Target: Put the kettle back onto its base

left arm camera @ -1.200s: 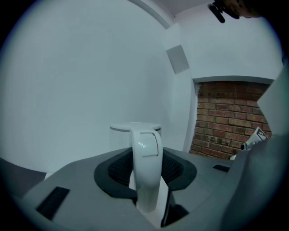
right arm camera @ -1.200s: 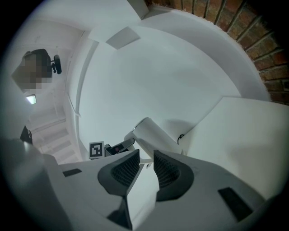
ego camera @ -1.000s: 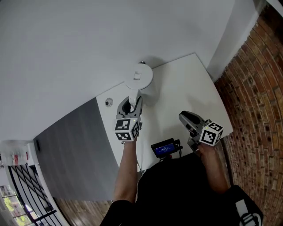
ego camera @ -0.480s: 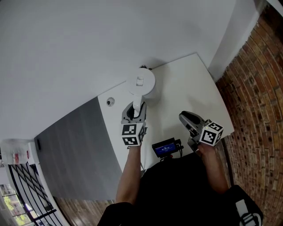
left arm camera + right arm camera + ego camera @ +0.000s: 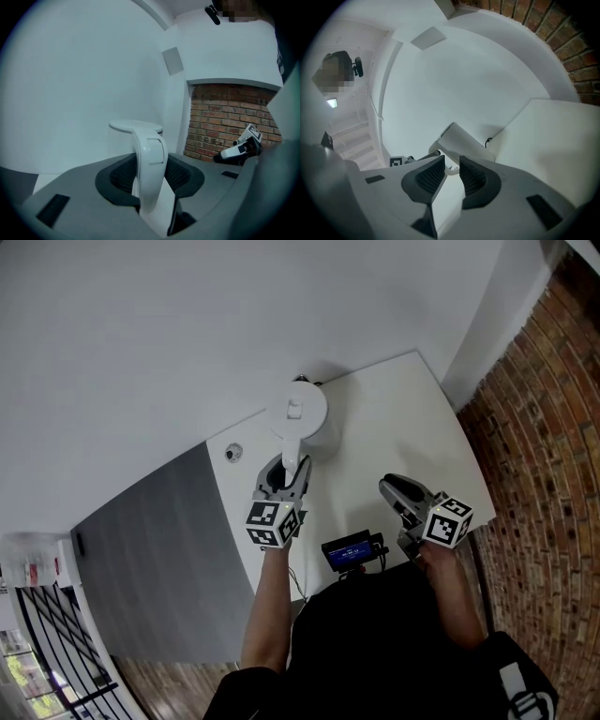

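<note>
The white kettle [image 5: 298, 413] stands upright at the back of the white table [image 5: 394, 427]. Its base is hidden under it, and a dark cord [image 5: 488, 140] shows behind it. My left gripper [image 5: 284, 470] reaches in from the near side, and the kettle's handle [image 5: 150, 161] fills the gap between its pads. The jaws have just been opening a little with the handle still between them. In the right gripper view the kettle [image 5: 461, 140] lies ahead. My right gripper [image 5: 396, 489] hovers open and empty near the table's front right.
A small dark device with a blue screen [image 5: 352, 554] sits at the table's front edge. A small round fitting [image 5: 232, 455] lies near the table's left edge. A brick wall [image 5: 553, 427] runs along the right, and a grey surface [image 5: 150, 549] lies to the left.
The kettle and my left gripper shifted slightly right and toward me, then settled. The right gripper has not moved.
</note>
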A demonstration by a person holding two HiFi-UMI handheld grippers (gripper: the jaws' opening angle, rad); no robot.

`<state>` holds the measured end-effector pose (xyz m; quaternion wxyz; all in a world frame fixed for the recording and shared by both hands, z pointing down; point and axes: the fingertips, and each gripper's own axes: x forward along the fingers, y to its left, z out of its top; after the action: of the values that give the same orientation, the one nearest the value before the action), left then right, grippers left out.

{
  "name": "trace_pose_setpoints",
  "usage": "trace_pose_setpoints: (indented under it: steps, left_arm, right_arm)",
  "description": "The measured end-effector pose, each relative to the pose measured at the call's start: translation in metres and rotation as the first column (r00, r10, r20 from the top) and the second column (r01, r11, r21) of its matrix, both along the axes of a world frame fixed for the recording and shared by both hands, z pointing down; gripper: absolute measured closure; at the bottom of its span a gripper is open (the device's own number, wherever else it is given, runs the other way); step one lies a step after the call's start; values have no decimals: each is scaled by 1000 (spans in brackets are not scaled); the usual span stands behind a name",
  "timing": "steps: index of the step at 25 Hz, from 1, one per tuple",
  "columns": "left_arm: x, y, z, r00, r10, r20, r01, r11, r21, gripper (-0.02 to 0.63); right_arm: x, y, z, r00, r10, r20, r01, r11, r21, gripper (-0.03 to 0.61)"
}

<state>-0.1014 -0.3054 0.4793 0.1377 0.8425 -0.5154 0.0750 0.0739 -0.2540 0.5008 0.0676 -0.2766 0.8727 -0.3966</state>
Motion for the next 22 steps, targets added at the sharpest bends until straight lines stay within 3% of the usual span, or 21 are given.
trace_pose_setpoints:
  steps: [15,22]
  left_arm:
    - [3,3,-3,982,177,-68,-177,984,0,437]
    - [4,5,-2,972,219,-81,-221,975,-11,434]
  right_arm:
    - [-1,0,-5,1000,-4,2,4,1000,10,479]
    - [-1,1,-7,1000,-6,3,6,1000,15,479]
